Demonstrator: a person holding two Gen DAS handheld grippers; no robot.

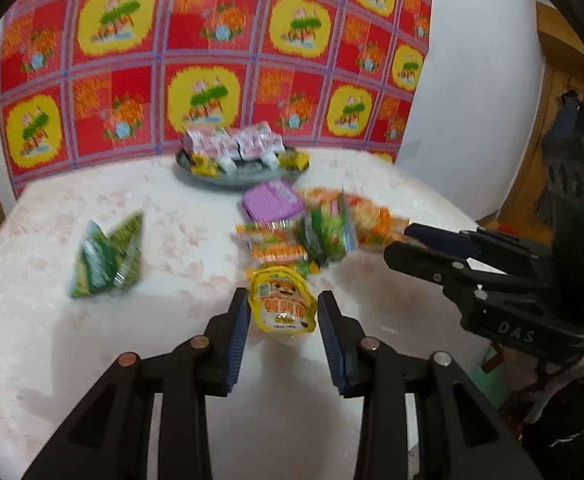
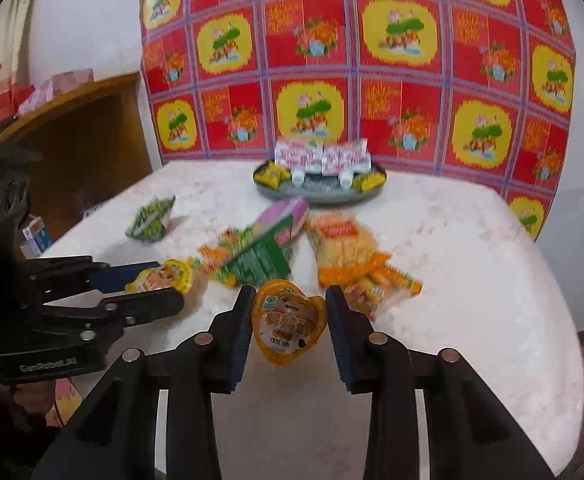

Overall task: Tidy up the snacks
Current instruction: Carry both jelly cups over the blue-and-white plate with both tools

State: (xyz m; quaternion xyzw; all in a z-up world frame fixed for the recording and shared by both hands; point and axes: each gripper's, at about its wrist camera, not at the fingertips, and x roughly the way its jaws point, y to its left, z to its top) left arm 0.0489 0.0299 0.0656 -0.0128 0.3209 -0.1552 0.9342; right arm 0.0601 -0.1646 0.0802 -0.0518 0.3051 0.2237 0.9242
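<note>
Counted: 2 jelly cups, yellow [image 1: 283,305] & orange [image 2: 288,326]; 1 snack plate [image 2: 334,197]; 1 purple pkt [image 1: 271,203]; 2 grippers.
</note>
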